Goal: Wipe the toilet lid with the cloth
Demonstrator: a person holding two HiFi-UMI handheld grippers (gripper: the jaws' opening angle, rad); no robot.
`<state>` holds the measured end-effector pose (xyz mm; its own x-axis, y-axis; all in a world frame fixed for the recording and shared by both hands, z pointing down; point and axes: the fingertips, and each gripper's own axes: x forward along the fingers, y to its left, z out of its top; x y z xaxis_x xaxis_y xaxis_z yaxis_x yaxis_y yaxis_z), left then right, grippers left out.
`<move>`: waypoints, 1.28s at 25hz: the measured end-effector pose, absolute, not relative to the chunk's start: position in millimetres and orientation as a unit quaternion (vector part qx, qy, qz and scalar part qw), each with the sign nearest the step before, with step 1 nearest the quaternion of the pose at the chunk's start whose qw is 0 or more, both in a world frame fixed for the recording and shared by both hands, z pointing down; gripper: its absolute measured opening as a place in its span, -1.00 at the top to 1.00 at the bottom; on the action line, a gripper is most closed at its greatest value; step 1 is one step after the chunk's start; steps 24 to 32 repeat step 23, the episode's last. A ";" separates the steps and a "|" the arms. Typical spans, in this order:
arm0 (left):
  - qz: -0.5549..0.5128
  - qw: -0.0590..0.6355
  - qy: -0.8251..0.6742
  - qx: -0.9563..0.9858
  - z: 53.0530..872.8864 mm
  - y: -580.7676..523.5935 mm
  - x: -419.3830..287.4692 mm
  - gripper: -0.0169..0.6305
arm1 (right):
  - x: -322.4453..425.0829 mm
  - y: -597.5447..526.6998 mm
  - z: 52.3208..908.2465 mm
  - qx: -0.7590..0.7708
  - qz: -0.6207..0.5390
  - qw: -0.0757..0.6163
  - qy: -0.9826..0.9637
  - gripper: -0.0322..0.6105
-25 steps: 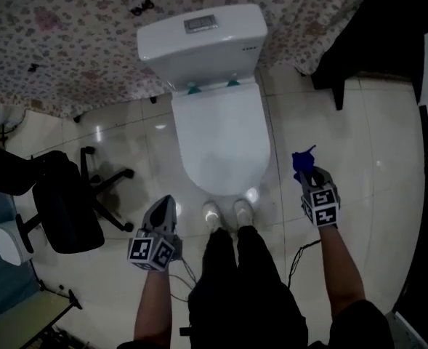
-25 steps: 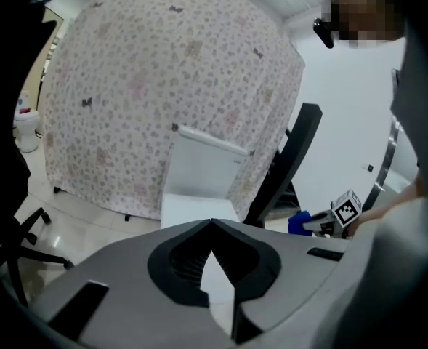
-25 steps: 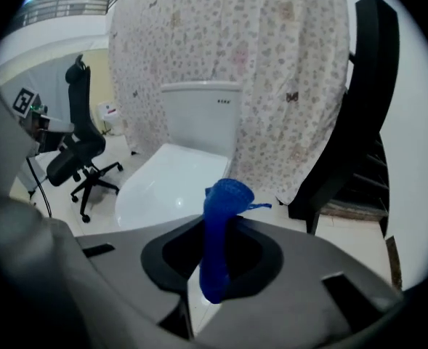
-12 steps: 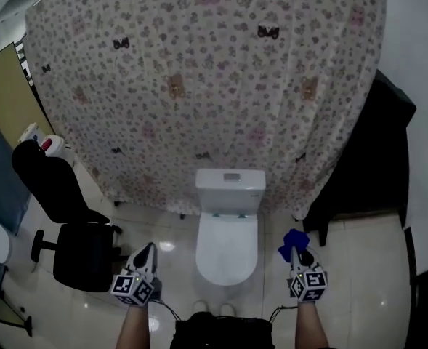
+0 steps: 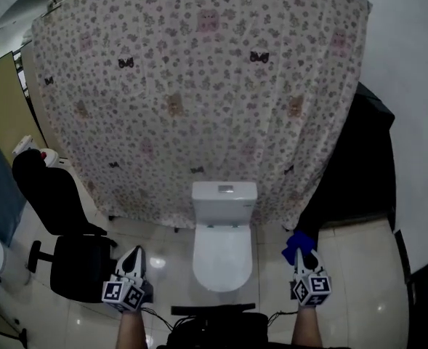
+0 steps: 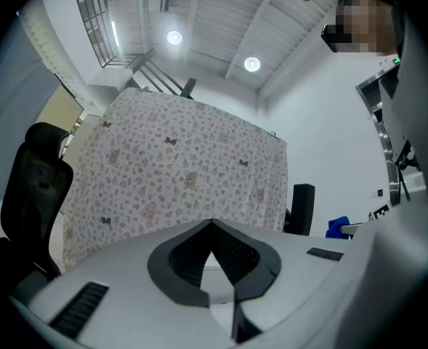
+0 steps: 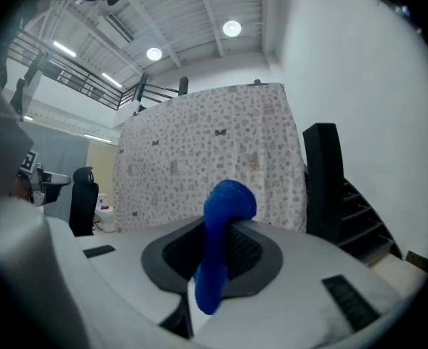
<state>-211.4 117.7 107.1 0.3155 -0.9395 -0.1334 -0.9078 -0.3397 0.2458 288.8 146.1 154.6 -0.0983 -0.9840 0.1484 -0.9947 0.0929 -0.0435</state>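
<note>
Right gripper [image 7: 215,233] is clamped on the blue cloth [image 7: 223,217]. Jaws are closed down to cloth thickness, pads pinching it mid-length. One end of the cloth bulges up above the jaw tips, the other hangs below the pads. In the head view the right gripper [image 5: 301,256] is at lower right, with the cloth [image 5: 296,243] sticking out of its tip and its marker cube [image 5: 310,288] just behind, toward the person's forearm.

Left gripper [image 6: 212,225] has its jaws brought together, tips meeting in a point, nothing between them. A small wedge gap lower down between the pads shows only pale background. In the head view the left gripper [image 5: 132,256] is at lower left, over the floor [image 5: 163,246].

Toilet lid [image 5: 221,257] is white, down, and sits between the two grippers, apart from both. The cloth isn't touching the lid; it's off the lid's right edge, above the floor tiles. Toilet tank [image 5: 224,202] is behind the lid, backed against the patterned curtain [image 5: 199,86]. Both grippers point toward the curtain.

Black office chair [image 5: 72,257] stands on the floor left of the toilet, near the left gripper. Dark panel [image 5: 359,166] stands at the curtain's right edge.
</note>
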 end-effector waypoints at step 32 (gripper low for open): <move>-0.136 0.046 -0.573 0.807 96.5 116.1 -243.2 0.98 | 267.3 121.1 144.3 0.676 0.033 0.033 -0.736 0.75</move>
